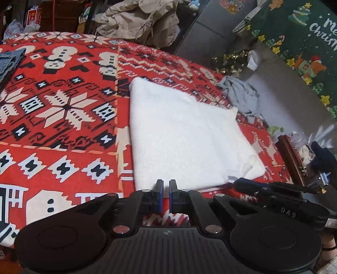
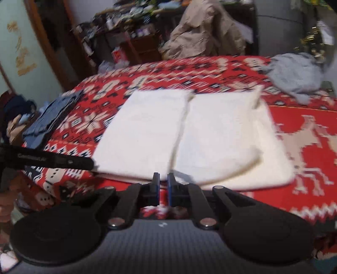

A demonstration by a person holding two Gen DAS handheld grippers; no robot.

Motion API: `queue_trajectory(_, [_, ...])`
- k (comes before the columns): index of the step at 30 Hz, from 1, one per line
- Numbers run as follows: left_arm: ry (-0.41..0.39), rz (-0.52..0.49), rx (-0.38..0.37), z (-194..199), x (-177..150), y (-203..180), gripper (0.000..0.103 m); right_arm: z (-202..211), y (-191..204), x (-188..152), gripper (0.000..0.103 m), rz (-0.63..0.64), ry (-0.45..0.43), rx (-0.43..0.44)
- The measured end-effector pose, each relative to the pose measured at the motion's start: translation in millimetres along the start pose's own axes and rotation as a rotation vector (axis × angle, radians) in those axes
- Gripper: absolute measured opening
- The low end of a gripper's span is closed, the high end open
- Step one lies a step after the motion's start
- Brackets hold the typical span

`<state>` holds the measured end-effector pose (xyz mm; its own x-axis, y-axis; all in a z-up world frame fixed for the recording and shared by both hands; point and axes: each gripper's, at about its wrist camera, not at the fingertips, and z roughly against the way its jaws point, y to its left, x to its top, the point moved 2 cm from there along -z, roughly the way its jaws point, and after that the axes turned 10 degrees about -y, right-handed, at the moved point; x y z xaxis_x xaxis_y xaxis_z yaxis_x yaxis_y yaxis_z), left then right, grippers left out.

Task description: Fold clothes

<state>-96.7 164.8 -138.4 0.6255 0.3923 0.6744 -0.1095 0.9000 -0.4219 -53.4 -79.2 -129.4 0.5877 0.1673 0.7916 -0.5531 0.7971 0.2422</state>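
A white garment [image 1: 181, 137] lies folded flat on the red patterned blanket [image 1: 63, 105]. In the right wrist view the white garment [image 2: 189, 130] shows two panels side by side over a wider bottom layer. My left gripper [image 1: 166, 189] hovers at its near edge, shut to a thin gap with nothing between the pads. My right gripper [image 2: 162, 181] sits just before the near edge at the seam between the panels, likewise shut and empty. Each gripper shows in the other's view: the right one [image 1: 242, 182] at the near right corner, the left one [image 2: 88, 163] at the near left corner.
Folded blue jeans [image 2: 50, 118] lie at the blanket's left edge. A crumpled grey garment [image 2: 294, 73] sits at the far right corner. A beige jacket [image 1: 139, 19] is heaped behind the bed. A green Christmas mat [image 1: 305, 42] covers the floor on the right.
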Motion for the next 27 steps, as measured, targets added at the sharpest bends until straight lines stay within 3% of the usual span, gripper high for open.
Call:
queue_trajectory(4, [-0.010, 0.002, -0.001, 3.1, -1.8, -4.4, 0.004, 28.6, -32.3, -1.5, 0.008, -0.064, -0.076, -0.088])
queue_trajectory(6, [-0.016, 0.001, -0.006, 5.0, -2.1, -6.5, 0.005, 40.2, -54.2, -4.1, 0.017, -0.116, -0.107, -0.158])
queue_trajectory(7, [-0.016, -0.002, -0.004, 5.3, -2.2, -7.6, 0.005, 45.3, -66.6, -5.7, 0.028, -0.150, -0.120, -0.196])
queue_trajectory(10, [-0.012, -0.010, 0.008, 5.4, -1.8, -9.8, 0.005, 50.4, -99.3, -10.4, 0.031, -0.271, -0.139, -0.238])
queue_trajectory(15, [-0.017, 0.012, 0.026, 6.6, 0.1, -8.3, 0.005, 42.6, -130.7, -13.6, 0.030, -0.388, -0.164, -0.232])
queue_trajectory(18, [-0.020, 0.010, 0.045, 8.7, -0.3, -8.4, 0.005, 29.9, -137.5, -14.3, 0.029, -0.383, -0.157, -0.246])
queue_trajectory(22, [-0.020, 0.016, 0.068, 10.4, 0.0, -4.9, 0.005, 18.9, -137.1, -13.4, 0.011, -0.352, -0.148, -0.231])
queue_trajectory(27, [-0.049, 0.049, 0.100, 18.5, 4.9, 7.9, 0.005, 23.5, -121.5, 5.6, 0.006, -0.286, -0.184, -0.206])
